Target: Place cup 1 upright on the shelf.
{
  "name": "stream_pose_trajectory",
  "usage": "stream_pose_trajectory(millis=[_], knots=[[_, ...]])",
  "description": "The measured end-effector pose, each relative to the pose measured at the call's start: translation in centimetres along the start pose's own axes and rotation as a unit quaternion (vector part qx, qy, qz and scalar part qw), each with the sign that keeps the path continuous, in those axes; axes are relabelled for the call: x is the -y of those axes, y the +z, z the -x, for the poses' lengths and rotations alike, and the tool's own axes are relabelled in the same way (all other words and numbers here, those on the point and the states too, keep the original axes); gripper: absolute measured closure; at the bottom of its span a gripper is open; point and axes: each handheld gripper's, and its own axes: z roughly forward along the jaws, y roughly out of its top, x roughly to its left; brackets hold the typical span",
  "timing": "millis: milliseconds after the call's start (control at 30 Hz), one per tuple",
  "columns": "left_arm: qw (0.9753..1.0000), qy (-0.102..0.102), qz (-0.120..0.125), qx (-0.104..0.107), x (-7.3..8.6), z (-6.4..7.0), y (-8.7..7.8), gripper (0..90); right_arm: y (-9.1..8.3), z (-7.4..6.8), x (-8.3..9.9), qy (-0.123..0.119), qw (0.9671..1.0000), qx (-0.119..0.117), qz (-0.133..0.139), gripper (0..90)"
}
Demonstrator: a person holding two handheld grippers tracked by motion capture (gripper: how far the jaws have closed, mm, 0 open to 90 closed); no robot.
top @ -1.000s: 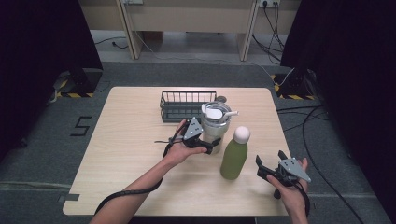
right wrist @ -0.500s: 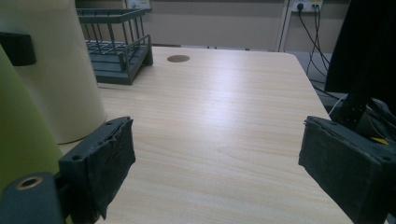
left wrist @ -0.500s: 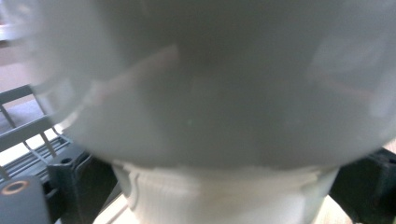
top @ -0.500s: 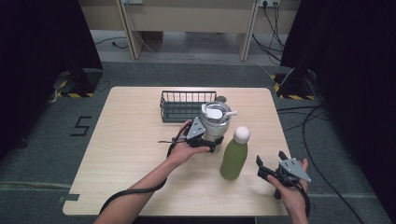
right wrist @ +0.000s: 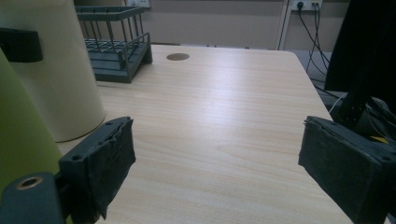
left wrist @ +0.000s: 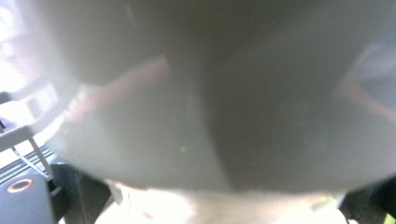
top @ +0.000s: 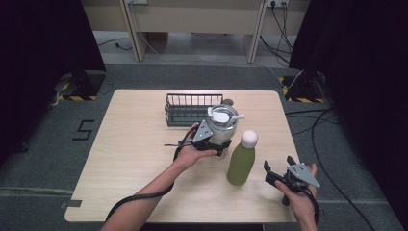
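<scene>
**Cream jug held at mid-table, green bottle beside it**

Cream-coloured and lidded, the jug (top: 222, 126) stands just right of the middle of the high view, with the left gripper (top: 208, 140) pressed against its lower left side. Its tongs sit at the jug's base, but whether they are clamped on it cannot be told; the left gripper view is a grey blur of the jug's wall (left wrist: 205, 93). Directly behind the jug, toward the upper middle of the frame, the dark wire basket (top: 190, 109) lies near the table's far edge.

Just right of the jug stands the green bottle (top: 241, 161) with a white round cap, apart from the jug. The right gripper (top: 281, 177) hovers at the lower right of the frame, near the table's (top: 134, 159) front right corner, its tongs spread wide with nothing between them. In the right gripper view, bare wood (right wrist: 224, 121) stretches open between the pads up to a small brown round disc (right wrist: 178, 57).

The whole left half of the tabletop is open. On the grey floor at the left, a "5" (top: 85, 130) is marked.
</scene>
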Motion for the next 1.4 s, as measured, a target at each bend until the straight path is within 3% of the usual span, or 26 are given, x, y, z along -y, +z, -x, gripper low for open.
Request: stream_pose_trajectory(millis=[667, 1300, 1367, 1400], knots=[[0.9999, -0.004, 0.002, -0.012, -0.1, 0.1, -0.6, 9.0, 0.0, 0.3, 0.1, 0.003, 1.0, 0.005, 0.001, 10.9], [0.9988, 0.021, 0.014, -0.042, -2.1, -0.6, -3.0, 9.1, 0.0, 0.3, 0.1, 0.009, 0.9999, 0.009, 0.001, 11.0], [0.9986, 0.02, 0.017, -0.045, -2.3, -0.6, -3.2, 9.0, 0.0, 0.3, 0.1, 0.008, 0.9999, 0.01, 0.002, 11.0], [0.9985, 0.005, 0.032, -0.045, -2.4, -0.5, -3.2, 9.1, -0.1, 0.3, 0.1, 0.009, 0.9999, 0.01, 0.002, 11.0]])
